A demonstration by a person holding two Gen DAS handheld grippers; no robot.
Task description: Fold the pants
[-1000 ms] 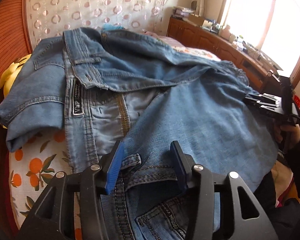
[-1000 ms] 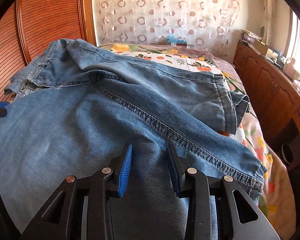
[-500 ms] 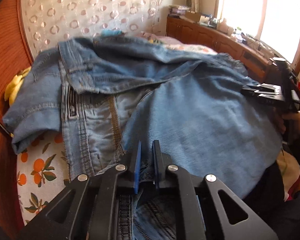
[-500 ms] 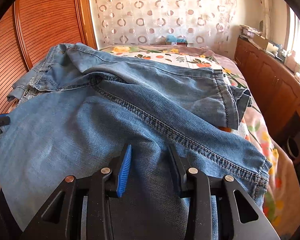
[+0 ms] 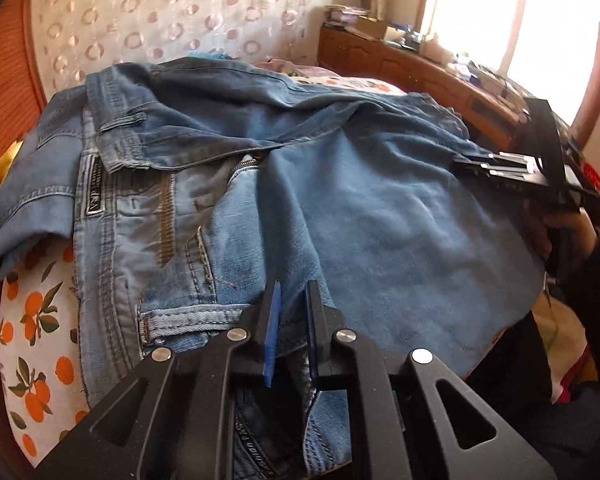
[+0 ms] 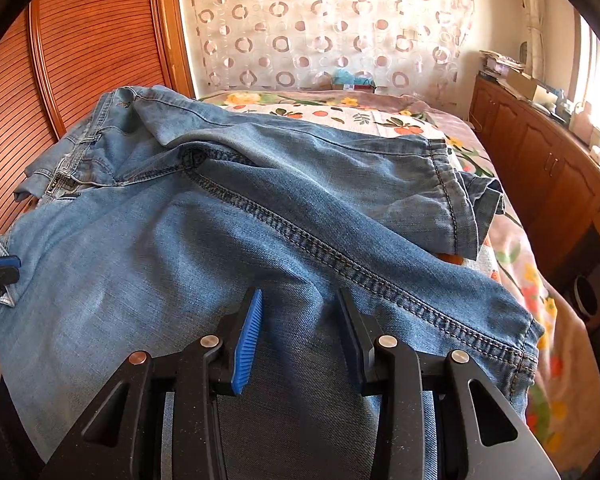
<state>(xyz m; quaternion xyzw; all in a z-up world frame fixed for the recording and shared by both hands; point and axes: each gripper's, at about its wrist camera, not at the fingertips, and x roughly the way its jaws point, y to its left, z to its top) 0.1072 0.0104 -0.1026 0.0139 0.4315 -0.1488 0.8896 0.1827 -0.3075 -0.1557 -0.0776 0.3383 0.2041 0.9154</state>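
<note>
On the bed (image 6: 516,248), over its orange-and-flower printed cover, the jeans (image 6: 204,240) lie spread out, waistband toward the ribbed wooden headboard (image 6: 60,60) and legs running toward the cabinets (image 6: 540,168) by the window. One leg (image 6: 340,160) is laid across the far side with its hem turned up near the bed's edge; the other (image 6: 380,280) runs below it, its stitched seam slanting toward the near hem. Your left hand-held gripper (image 5: 292,332) sits at the waist end near a belt loop (image 5: 188,316) and pocket; its jaws have just been closing and now stand nearly together, pinching a fold of denim between the blue pads. Your right hand-held gripper (image 6: 300,340) hangs over the near leg with its jaws partly apart; denim bulges up between the pads, but you cannot tell whether they press on it. In the left wrist view that gripper (image 5: 512,172) shows at the right edge of the jeans, with your hand (image 5: 568,232) behind it.
</note>
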